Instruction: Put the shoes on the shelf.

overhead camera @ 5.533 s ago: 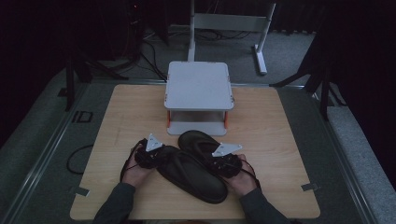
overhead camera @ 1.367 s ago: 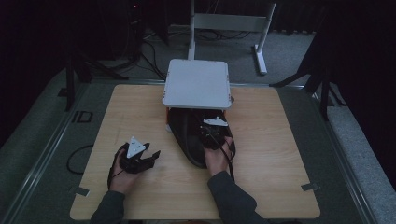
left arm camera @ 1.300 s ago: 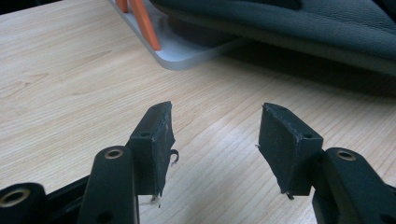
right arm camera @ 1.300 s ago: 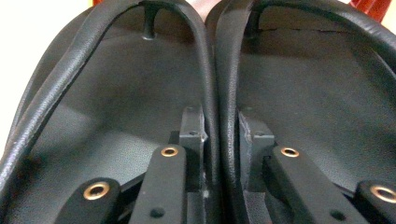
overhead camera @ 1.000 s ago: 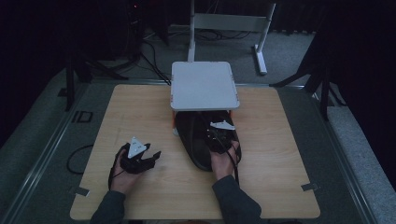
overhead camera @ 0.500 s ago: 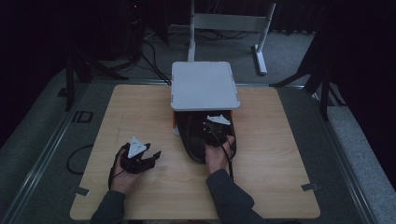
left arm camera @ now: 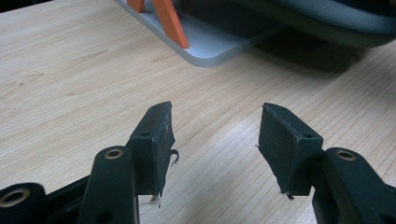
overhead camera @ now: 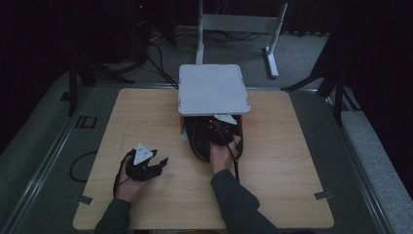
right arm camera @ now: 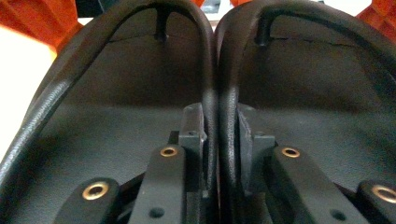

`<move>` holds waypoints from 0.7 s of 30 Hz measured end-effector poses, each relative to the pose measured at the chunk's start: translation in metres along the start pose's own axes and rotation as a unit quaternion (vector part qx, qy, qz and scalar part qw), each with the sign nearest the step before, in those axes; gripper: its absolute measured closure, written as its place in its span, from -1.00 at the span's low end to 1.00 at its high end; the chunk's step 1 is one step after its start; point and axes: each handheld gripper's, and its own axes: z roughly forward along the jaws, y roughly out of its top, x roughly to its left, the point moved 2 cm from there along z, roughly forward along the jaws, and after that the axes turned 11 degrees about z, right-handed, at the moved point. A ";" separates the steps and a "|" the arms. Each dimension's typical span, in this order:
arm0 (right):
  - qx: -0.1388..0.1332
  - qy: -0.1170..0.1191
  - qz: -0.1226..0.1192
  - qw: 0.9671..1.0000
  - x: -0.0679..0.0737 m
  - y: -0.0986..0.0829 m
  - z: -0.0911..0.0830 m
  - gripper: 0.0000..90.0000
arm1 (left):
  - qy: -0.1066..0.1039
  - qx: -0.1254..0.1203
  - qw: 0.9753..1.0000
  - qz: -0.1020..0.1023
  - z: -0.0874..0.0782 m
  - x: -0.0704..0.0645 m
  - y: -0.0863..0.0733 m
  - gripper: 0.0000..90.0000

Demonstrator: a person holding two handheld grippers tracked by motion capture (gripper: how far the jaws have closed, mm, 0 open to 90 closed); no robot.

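We have the pair of black flip-flops (overhead camera: 214, 141) pinched together in the right claw (right arm camera: 218, 140), its jaws closed on the two inner straps (right arm camera: 215, 100) where they run side by side. In the high view the right claw (overhead camera: 220, 132) sits at the front edge of the small grey two-tier rack (overhead camera: 213, 89), toward twelve o'clock from the person's seat, and the toe ends of the sandals lie under the rack's top plate, between its orange legs (right arm camera: 32, 21). The heels stick out toward six o'clock, over the bench (overhead camera: 292, 161).

Compared with a few seconds back, the change is plain. Then both of our claws were on the sandals near the front middle of the bench; now only the right one carries them, and they have travelled to twelve o'clock and slid partway onto the lower shelf. Over the last second the pair has crept a little deeper under the rack.

The left claw (overhead camera: 144, 165) has let go and rests at about eight o'clock on the bench, well apart from the rack. Its own view shows its jaws spread wide with nothing between them, above bare wood, with a corner of the rack's base (left arm camera: 210, 46) ahead.

We judge the stowing nearly done: a short further push, then the right claw can release.
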 end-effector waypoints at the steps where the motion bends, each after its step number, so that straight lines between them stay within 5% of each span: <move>1: -0.003 -0.003 0.002 1.000 0.001 0.001 0.001 0.66 | 0.000 0.000 1.000 0.000 0.000 0.000 0.000 0.00; 21: -0.046 -0.009 0.022 0.999 0.013 0.013 0.017 0.65 | 0.003 -0.003 1.000 -0.001 -0.003 0.001 0.000 0.00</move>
